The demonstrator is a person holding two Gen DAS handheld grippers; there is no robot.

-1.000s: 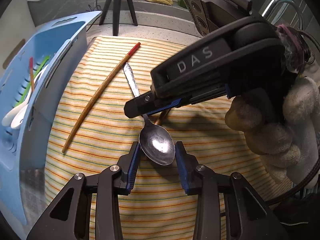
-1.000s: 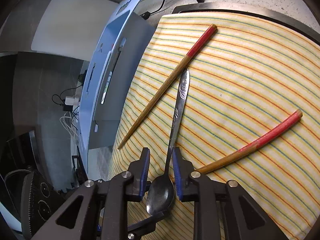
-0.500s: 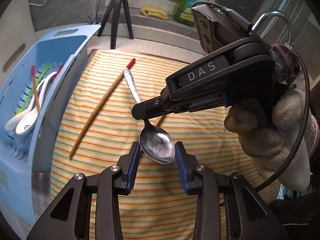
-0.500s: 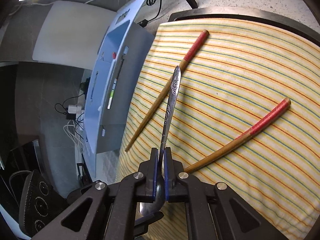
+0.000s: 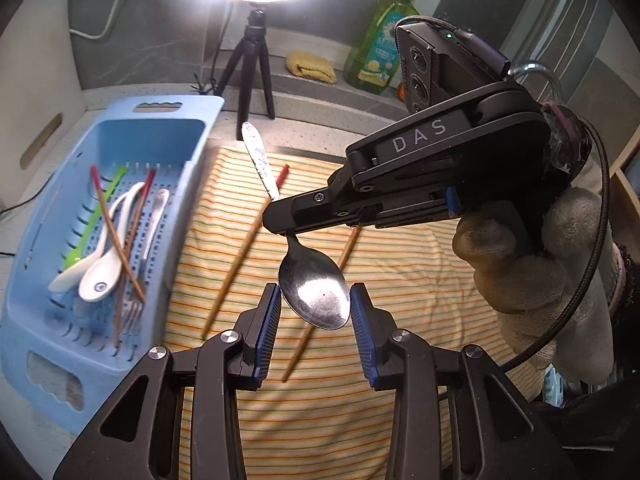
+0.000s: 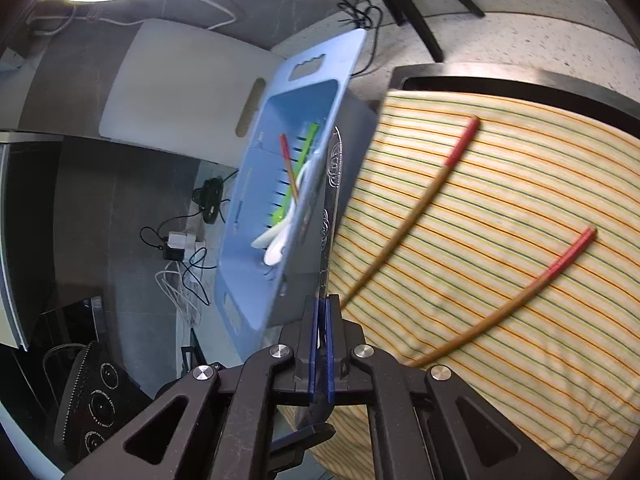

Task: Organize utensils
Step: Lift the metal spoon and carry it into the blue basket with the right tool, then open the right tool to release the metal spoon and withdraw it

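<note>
A metal spoon [image 5: 316,300] hangs above the striped cloth [image 5: 400,288], its engraved handle [image 6: 332,184] pointing up toward the blue basket [image 5: 160,100]. My left gripper [image 5: 315,290] has its blue pads against both sides of the bowl. My right gripper [image 6: 322,308] is shut on the thin neck of the handle and comes in from the right in the left wrist view [image 5: 280,216], held by a gloved hand. Two red-tipped wooden chopsticks [image 6: 404,236] [image 6: 516,304] lie on the cloth below.
The blue basket [image 6: 320,64] at the left of the cloth holds white spoons, a fork, chopsticks and a green utensil. Behind stand a tripod [image 5: 256,68], a green soap bottle [image 5: 380,48] and a yellow sponge [image 5: 310,66]. A white cutting board [image 6: 180,88] leans beyond the basket.
The right jaws closed on the spoon's neck. Both grippers then rose together, lifting the spoon off the cloth, and its handle now tilts up toward the basket.
</note>
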